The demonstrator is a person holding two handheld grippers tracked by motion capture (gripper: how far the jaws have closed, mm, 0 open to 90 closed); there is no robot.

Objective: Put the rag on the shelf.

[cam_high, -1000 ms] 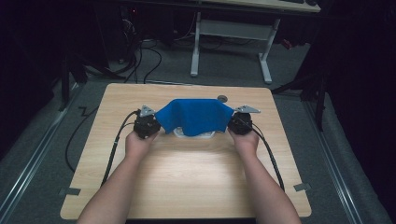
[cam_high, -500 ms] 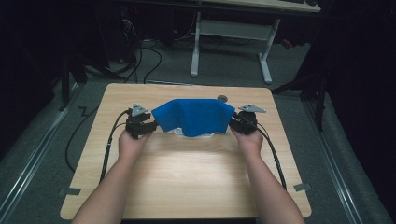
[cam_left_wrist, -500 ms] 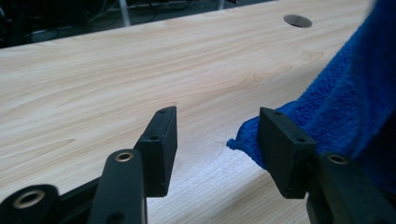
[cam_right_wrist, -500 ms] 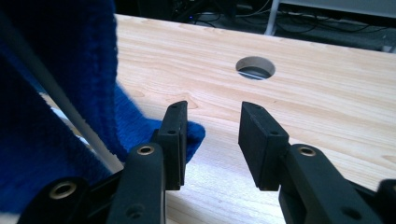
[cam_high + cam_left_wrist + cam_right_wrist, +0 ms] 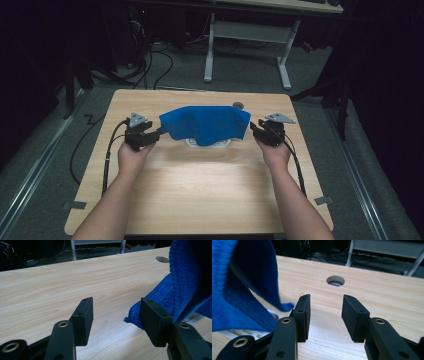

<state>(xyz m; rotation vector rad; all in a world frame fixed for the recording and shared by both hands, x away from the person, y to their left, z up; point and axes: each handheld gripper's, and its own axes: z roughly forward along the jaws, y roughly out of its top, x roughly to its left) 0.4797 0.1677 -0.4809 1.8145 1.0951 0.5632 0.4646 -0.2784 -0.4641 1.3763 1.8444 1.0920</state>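
A blue cloth lies draped over a low white object at the middle of the wooden table. My left gripper sits just off the cloth's left end. Its jaws have just been opening and stand open with nothing between them; a cloth corner hangs beside the right-hand jaw. My right gripper is off the cloth's right end. Its jaws have also just been opening and are empty, with the cloth hanging to their left.
A round cable hole is in the table behind the cloth. A white desk frame and cables stand on the floor beyond the far edge. Bare wood stretches between my forearms and the near edge.
Both grippers have let go of the cloth's ends, opened, and drawn apart, left one leftward and right one rightward. The cloth now hangs loose over the white object.
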